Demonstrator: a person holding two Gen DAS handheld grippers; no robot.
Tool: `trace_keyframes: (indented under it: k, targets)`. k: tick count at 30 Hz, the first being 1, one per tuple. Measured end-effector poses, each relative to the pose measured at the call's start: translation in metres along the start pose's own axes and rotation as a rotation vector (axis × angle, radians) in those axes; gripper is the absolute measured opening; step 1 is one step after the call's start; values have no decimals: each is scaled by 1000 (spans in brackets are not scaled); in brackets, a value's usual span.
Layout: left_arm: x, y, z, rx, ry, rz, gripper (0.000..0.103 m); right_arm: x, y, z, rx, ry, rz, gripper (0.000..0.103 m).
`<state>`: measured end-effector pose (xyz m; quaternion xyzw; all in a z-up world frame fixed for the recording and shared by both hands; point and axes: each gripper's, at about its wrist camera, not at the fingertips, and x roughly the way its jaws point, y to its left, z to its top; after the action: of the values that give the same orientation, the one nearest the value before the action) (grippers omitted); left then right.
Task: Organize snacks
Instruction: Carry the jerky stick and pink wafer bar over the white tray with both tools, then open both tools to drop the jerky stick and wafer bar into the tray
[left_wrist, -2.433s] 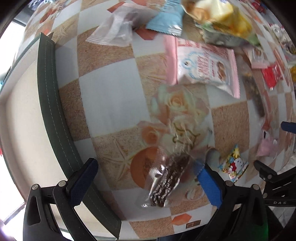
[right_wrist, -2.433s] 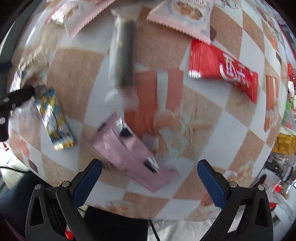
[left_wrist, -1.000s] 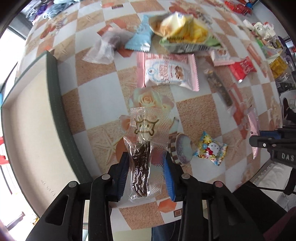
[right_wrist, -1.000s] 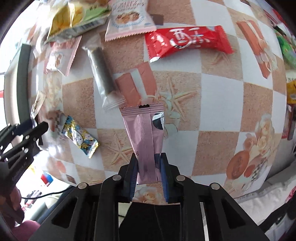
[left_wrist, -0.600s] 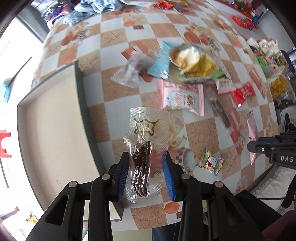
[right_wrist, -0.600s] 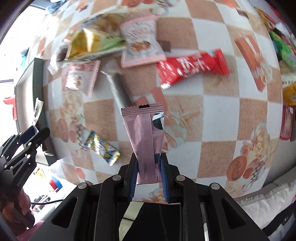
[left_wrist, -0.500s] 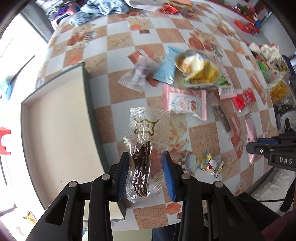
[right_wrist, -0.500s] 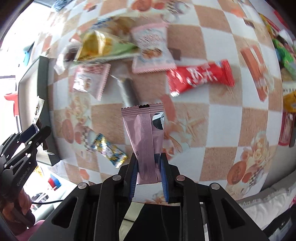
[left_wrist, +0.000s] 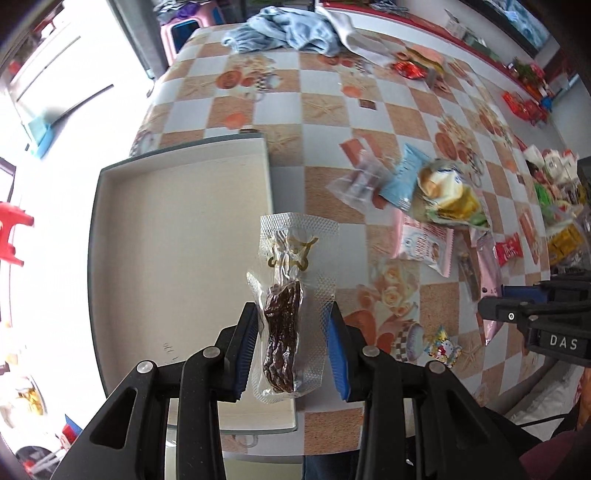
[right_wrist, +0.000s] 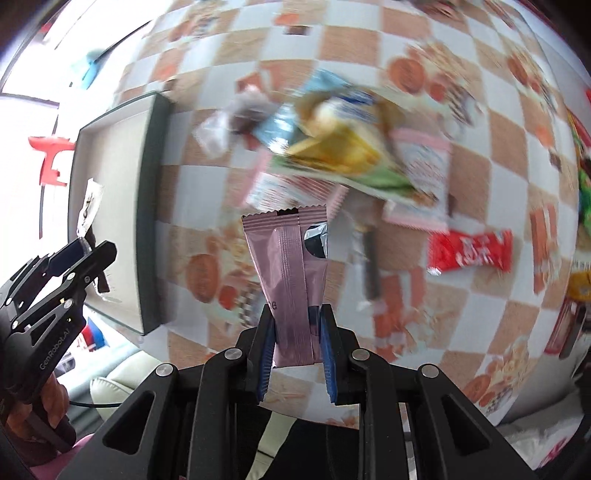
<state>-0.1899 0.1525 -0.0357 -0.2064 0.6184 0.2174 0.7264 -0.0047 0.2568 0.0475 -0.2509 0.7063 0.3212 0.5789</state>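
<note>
My left gripper (left_wrist: 291, 325) is shut on a clear vacuum pouch with a dark dried snack (left_wrist: 286, 321); it hangs over the right wall of a shallow dark-rimmed tray (left_wrist: 92, 236). My right gripper (right_wrist: 297, 326) is shut on a long pink sachet (right_wrist: 291, 266), held above the checked tablecloth to the right of the tray (right_wrist: 149, 221). In the right wrist view the left gripper (right_wrist: 79, 254) shows at the left edge with its pouch over the tray. Loose snacks lie beyond: a yellow-green bag (left_wrist: 448, 199), a pink-edged pack (left_wrist: 424, 245), a red bar (right_wrist: 469, 251).
A small cartoon candy (left_wrist: 441, 347) lies on the cloth near the table's front edge. Blue cloth (left_wrist: 288, 33) is heaped at the far end. More packets crowd the right edge (left_wrist: 565, 236). A red stool (left_wrist: 11, 236) stands off the table's left side.
Both grippers shut on their packets and lifted them off the cloth. The left one has carried its pouch leftward and up over the tray's wall; the right one rose and shifted toward the tray.
</note>
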Motion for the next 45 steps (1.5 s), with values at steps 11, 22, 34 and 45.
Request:
trace_keyframes:
  k: [11, 22, 34, 45]
  targets:
    - [4, 52, -8, -109, -5, 39, 39, 3, 26, -16, -158, 21, 8, 24]
    - [24, 94, -24, -183, 47, 71, 39, 32, 62, -20, -277, 71, 33, 24]
    - [49, 113, -34, -207, 110, 95, 39, 68, 68, 0, -346, 149, 78, 24]
    - [70, 110, -31, -194, 159, 106, 57, 96, 58, 15, -334, 195, 81, 26]
